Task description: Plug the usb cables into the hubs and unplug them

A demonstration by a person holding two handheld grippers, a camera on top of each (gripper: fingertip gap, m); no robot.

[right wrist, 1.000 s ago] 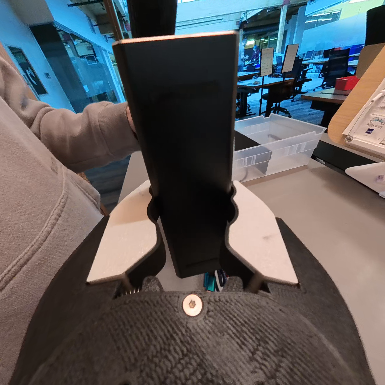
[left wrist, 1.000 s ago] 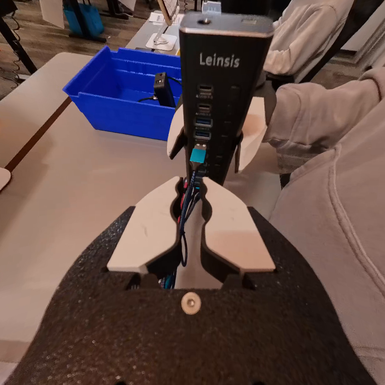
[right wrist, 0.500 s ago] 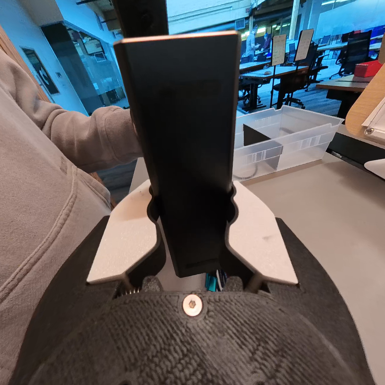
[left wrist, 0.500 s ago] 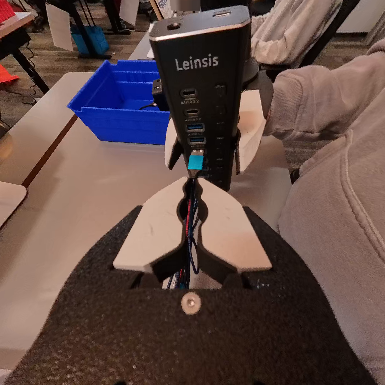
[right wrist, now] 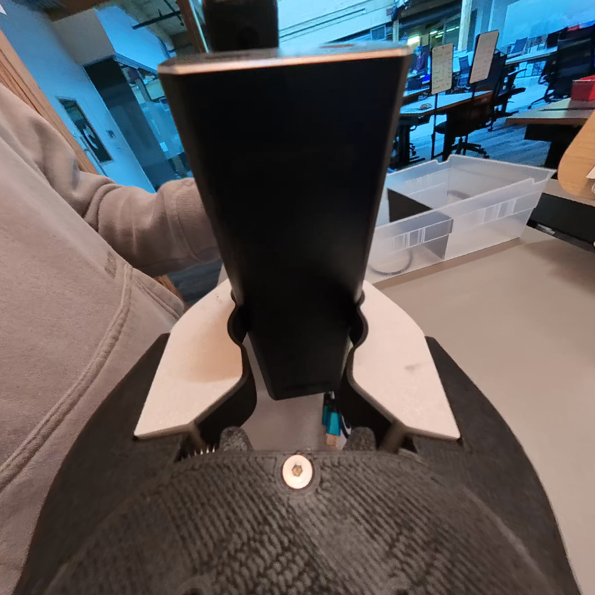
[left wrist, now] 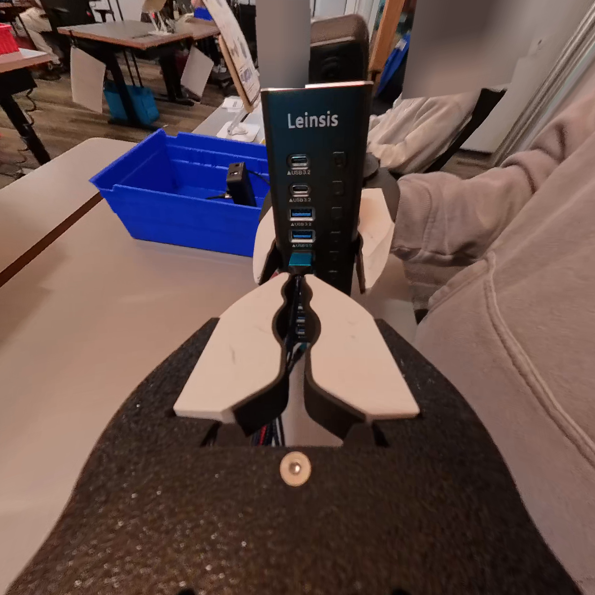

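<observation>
Left wrist view: the left gripper (left wrist: 297, 283), two flat white plates with scalloped black inner edges set in a coarse, pebbled black foam body, is clenched on a braided usb cable (left wrist: 297, 317). The cable's teal, box-shaped plug (left wrist: 301, 261) sits at a port on the face of the hub (left wrist: 317, 180); how deep it is seated cannot be told. The hub is a tall, glossy black slab with a thin metallic top edge, held upright above the desk (left wrist: 112, 306). Its face carries a column of two small oval ports, two blue rectangular ports beneath them, and a parallel column of small square buttons. The right gripper (left wrist: 314, 254) grasps the hub by its narrow sides, one white plate on each flank. Behind, a blue ribbed plastic bin (left wrist: 180, 209) stands on the smooth beige desk and holds a small black device (left wrist: 240, 188) with a thin lead. A soft grey sleeve (left wrist: 467, 206) enters from the right.

Right wrist view: the right gripper (right wrist: 297, 318) grips the plain, smooth black back of the hub (right wrist: 289, 199), the notches of its plates pressed to the hub's edges. Below the hub's lower end a teal plug with a metal tip (right wrist: 331, 425) hangs free. A translucent, divided plastic bin (right wrist: 467, 212) rests on the matte desk (right wrist: 499, 322) to the right; a grey knit sleeve (right wrist: 145, 225) lies to the left.
</observation>
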